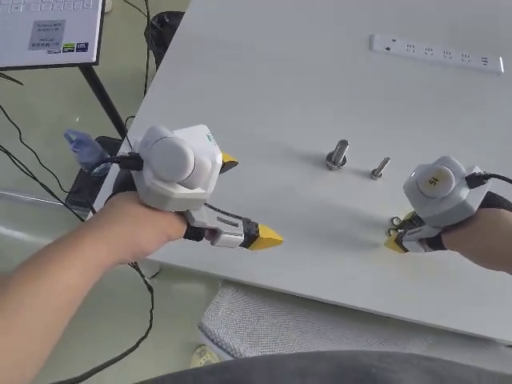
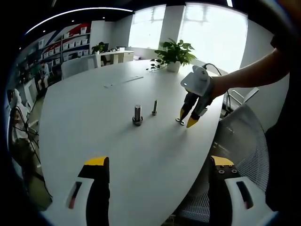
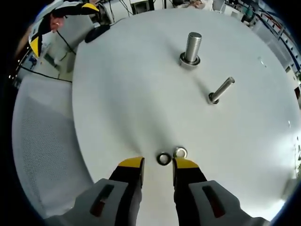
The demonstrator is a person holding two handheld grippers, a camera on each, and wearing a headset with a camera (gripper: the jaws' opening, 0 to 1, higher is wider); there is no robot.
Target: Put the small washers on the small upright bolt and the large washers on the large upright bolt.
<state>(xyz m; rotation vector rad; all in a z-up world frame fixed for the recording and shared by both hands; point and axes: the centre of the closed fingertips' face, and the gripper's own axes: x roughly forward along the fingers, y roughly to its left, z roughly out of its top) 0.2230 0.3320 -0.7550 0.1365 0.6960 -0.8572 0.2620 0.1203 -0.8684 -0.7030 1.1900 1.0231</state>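
the large bolt [image 3: 192, 47] stands upright on the white table [image 1: 264, 72], with the small bolt [image 3: 221, 89] just beside it. two washers [image 3: 163, 158] lie flat side by side, nearer the table edge than the large bolt, right at the tips of the right gripper [image 3: 159, 163], whose jaws are slightly apart and hold nothing. the left gripper [image 2: 158, 161], well away from the large bolt, has its jaws wide apart and empty.

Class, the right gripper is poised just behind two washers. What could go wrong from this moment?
First, the washers lie flat and close together just ahead of the open jaws of the right gripper, so closing might catch both or flick one away. Second, they sit fairly near the front edge of the table, so a nudged washer could slide off.
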